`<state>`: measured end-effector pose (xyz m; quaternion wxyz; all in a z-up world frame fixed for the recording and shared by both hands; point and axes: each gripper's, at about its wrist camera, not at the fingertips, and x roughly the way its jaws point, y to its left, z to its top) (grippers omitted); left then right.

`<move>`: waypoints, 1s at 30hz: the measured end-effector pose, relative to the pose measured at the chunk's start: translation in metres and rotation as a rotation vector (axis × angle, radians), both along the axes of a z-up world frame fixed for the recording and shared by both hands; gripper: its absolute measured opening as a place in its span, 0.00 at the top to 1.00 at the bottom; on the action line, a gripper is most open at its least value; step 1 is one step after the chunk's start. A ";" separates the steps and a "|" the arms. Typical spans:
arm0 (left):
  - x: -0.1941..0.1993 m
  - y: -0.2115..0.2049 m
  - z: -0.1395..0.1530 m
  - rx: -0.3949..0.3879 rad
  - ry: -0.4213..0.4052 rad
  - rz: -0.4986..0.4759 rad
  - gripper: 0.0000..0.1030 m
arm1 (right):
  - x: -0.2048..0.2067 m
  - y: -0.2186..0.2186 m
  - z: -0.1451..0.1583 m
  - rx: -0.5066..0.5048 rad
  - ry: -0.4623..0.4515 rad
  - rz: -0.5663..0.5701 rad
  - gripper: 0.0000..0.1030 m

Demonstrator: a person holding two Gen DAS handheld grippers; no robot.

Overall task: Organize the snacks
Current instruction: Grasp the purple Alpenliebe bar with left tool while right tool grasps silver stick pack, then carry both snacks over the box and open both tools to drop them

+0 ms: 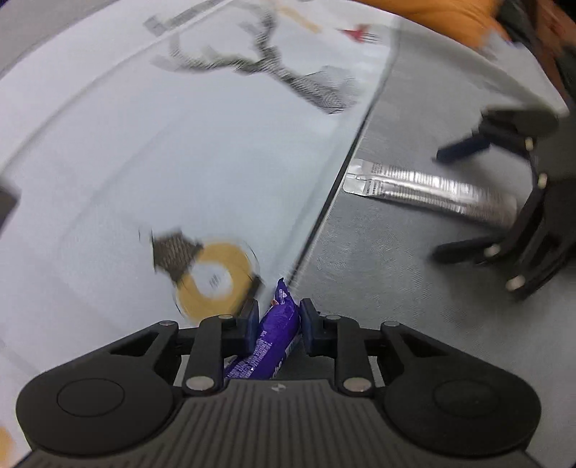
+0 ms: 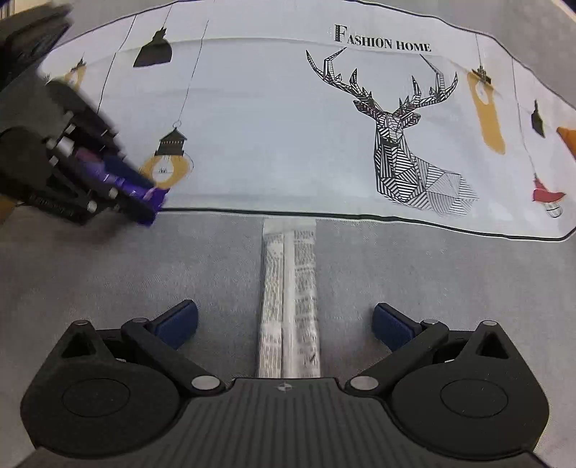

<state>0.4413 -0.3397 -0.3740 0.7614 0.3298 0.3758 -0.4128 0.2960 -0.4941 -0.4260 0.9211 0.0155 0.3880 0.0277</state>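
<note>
My left gripper (image 1: 277,325) is shut on a purple snack bar (image 1: 273,334), held above the edge of a pale printed mat (image 1: 180,162); it also shows at the left of the right wrist view (image 2: 144,205), with the purple snack bar (image 2: 118,180) in it. A silver snack bar (image 2: 289,302) lies lengthwise on the grey cloth (image 2: 450,280), between the spread fingers of my right gripper (image 2: 284,325), which is open. In the left wrist view the silver snack bar (image 1: 424,187) lies to the right, with the right gripper (image 1: 442,201) around its far end.
The mat (image 2: 270,126) carries a deer drawing, hanging-lamp drawings and the words FASHION HOME. An orange object (image 1: 432,14) sits at the far edge. The left wrist view is motion-blurred.
</note>
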 end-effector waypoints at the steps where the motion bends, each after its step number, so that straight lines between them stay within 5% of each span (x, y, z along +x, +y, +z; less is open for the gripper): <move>1: -0.005 0.001 0.001 -0.004 0.017 0.055 0.74 | 0.002 0.001 0.001 -0.009 -0.004 -0.005 0.10; 5: -0.025 0.001 0.007 -0.015 0.064 0.227 0.74 | -0.003 0.015 0.008 -0.061 -0.033 0.058 0.73; 9: -0.057 0.011 0.017 -0.008 0.093 0.348 0.74 | -0.012 0.019 0.015 -0.055 -0.011 0.015 0.78; 14: -0.099 0.040 0.040 -0.099 0.189 0.550 0.74 | -0.035 0.028 0.024 0.089 0.049 -0.085 0.79; 19: -0.151 0.085 0.079 -0.188 0.234 0.627 0.74 | -0.069 0.068 0.052 0.114 0.062 -0.096 0.80; 25: -0.204 0.166 0.152 -0.299 0.134 0.685 0.74 | -0.111 0.134 0.116 0.200 0.000 -0.082 0.79; 30: -0.242 0.246 0.230 -0.402 -0.057 0.748 0.74 | -0.126 0.208 0.203 0.236 -0.154 0.017 0.79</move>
